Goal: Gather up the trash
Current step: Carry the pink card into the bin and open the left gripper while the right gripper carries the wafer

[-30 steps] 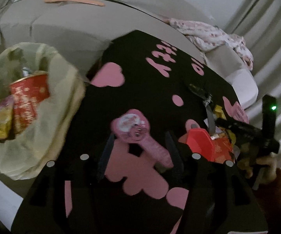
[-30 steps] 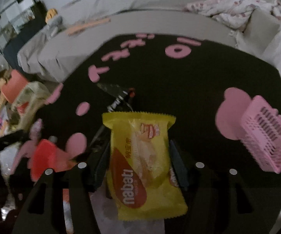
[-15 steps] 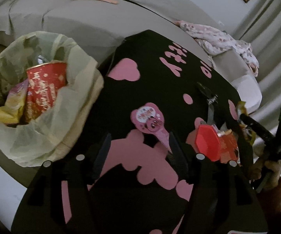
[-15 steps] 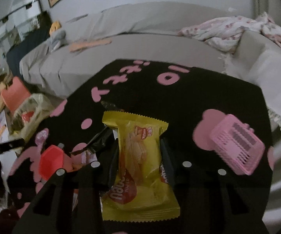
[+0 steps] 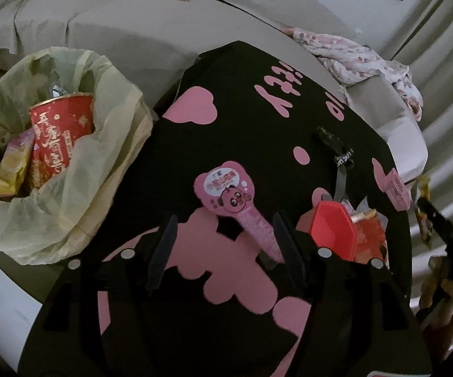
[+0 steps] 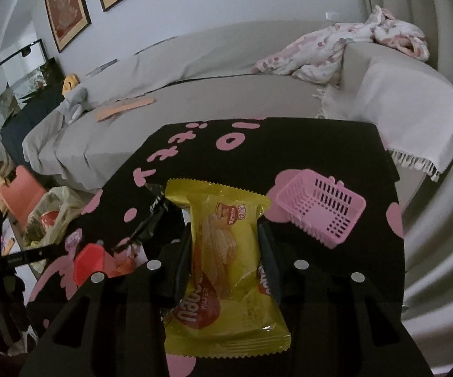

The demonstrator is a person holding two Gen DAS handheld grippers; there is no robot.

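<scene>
My right gripper (image 6: 224, 235) is shut on a yellow wafer packet (image 6: 226, 260) and holds it above the black table (image 6: 320, 163). My left gripper (image 5: 223, 232) is open above the table; a pink paddle-shaped wrapper (image 5: 232, 198) lies between its fingers. A bin lined with a pale green bag (image 5: 78, 188) stands left of the table and holds a red noodle cup (image 5: 58, 132) and wrappers. A red lid with crumpled wrappers (image 5: 342, 229) lies right of the left gripper. A black wrapper (image 5: 339, 157) lies further back.
A pink plastic basket (image 6: 317, 210) lies tipped on the table's right side. A grey sofa (image 6: 226, 94) with a floral blanket (image 6: 336, 50) wraps behind the table. The bin also shows in the right wrist view (image 6: 50, 216), at the left.
My right gripper has lifted the yellow packet higher above the table. My left gripper has pulled back and up, so the pink wrapper now sits further out between its fingers.
</scene>
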